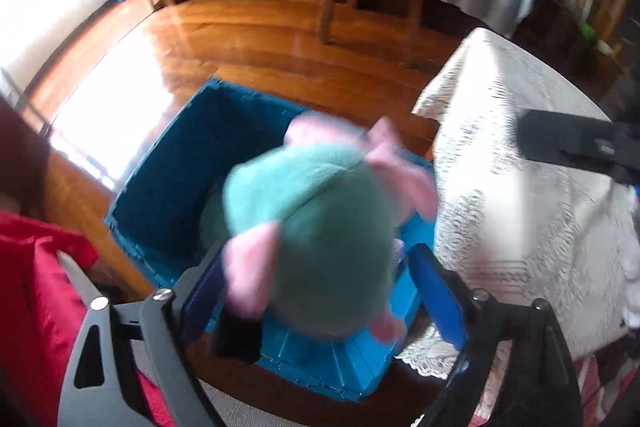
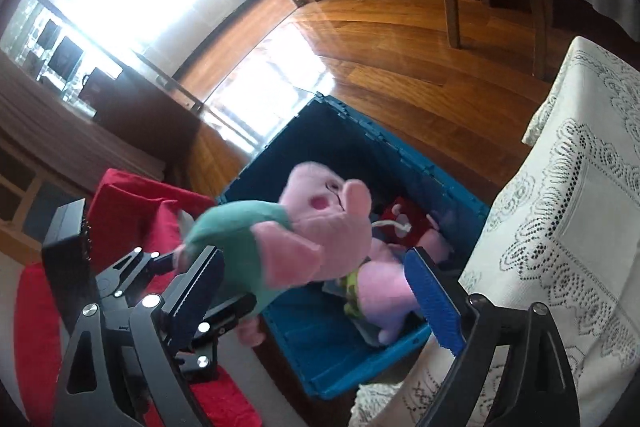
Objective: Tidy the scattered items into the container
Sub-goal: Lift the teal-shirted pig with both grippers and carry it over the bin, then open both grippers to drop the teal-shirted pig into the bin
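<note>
Plush toy (image 2: 280,247) dropping toward the blue crate (image 2: 340,367).
Both your left tongs (image 1: 320,291) and right tongs (image 2: 320,291) stand apart, gripping nothing; next, fetch another scattered item.

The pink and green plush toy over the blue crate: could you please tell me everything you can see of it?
The plush toy is a soft, fuzzy pink animal figure in a teal-green top, with a snout, open mouth and floppy pink limbs. It is blurred with motion and lies tilted, head toward the blue crate, above the crate's near rim rather than resting inside. It sits between the wide jaws of the left hand-held gripper; whether the pads touch it cannot be told. Another pink plush lies in the crate below it.
</note>
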Available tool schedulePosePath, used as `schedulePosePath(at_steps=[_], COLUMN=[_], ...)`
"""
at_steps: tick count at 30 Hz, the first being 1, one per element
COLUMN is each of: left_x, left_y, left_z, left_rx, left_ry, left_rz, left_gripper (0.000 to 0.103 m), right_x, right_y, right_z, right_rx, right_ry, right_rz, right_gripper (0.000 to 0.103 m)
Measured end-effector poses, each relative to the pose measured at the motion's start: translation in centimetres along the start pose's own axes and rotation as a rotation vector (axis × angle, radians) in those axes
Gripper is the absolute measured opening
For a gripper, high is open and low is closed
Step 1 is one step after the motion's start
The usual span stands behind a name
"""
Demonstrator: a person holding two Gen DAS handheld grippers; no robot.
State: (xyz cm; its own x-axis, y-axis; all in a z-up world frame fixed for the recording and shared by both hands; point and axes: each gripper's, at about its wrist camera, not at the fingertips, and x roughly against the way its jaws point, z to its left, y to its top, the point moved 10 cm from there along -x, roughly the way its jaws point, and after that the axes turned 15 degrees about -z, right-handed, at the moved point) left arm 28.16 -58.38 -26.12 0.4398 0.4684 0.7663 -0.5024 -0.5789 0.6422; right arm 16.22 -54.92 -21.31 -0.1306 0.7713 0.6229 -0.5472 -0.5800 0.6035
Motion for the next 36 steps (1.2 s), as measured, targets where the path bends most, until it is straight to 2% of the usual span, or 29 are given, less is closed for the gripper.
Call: schedulePosePath(at_steps=[1, 4, 5, 7, 8, 14, 21, 28, 36], left_x=[-0.3, -0.7, -1.0, -2.3, -2.6, -2.7, -2.1, -2.5, -3.0], left_y=[-0.3, -1.3, -1.9, -3.0, -3.3, -4.3, -4.2, -5.1, -6.0], left_z=[0.6, 1.9, 2.4, 3.4, 3.8, 3.8, 5.0, 4.7, 4.0], left_rx=[0.022, 0.065, 0.077, 0.058, 0.051, 0.164, 0.144, 0.132, 0.11], left_ry=[0.018, 0.06, 0.1, 0.194, 0.21, 0.155, 0.171, 0.161, 0.155], left_rz=[-0.002, -0.006, 0.013, 0.107, 0.125, 0.1, 0.088, 0.13, 0.15], left_gripper=[0.103, 0.103, 0.103, 0.103, 0.103, 0.103, 0.103, 0.103, 0.103], right_x=[-0.1, 0.0, 0.1, 0.4, 0.6, 0.8, -0.7, -3.3, -3.8], right_y=[-0.2, -1.0, -1.1, -1.6, -1.8, -4.0, -6.4, -9.4, -10.8], right_z=[0.2, 0.4, 0.2, -0.3, -0.6, -0.8, -0.3, -0.3, -1.1], right_rx=[0.012, 0.077, 0.101, 0.149, 0.173, 0.252, 0.259, 0.241, 0.248], right_ry=[0.003, -0.024, -0.042, -0.085, -0.106, -0.133, -0.127, -0.142, -0.172], right_rz=[0.005, 0.003, -0.003, -0.018, -0.025, -0.013, 0.03, 0.138, 0.195], right_gripper=[0.095, 0.102, 0.103, 0.103, 0.103, 0.103, 0.103, 0.103, 0.103])
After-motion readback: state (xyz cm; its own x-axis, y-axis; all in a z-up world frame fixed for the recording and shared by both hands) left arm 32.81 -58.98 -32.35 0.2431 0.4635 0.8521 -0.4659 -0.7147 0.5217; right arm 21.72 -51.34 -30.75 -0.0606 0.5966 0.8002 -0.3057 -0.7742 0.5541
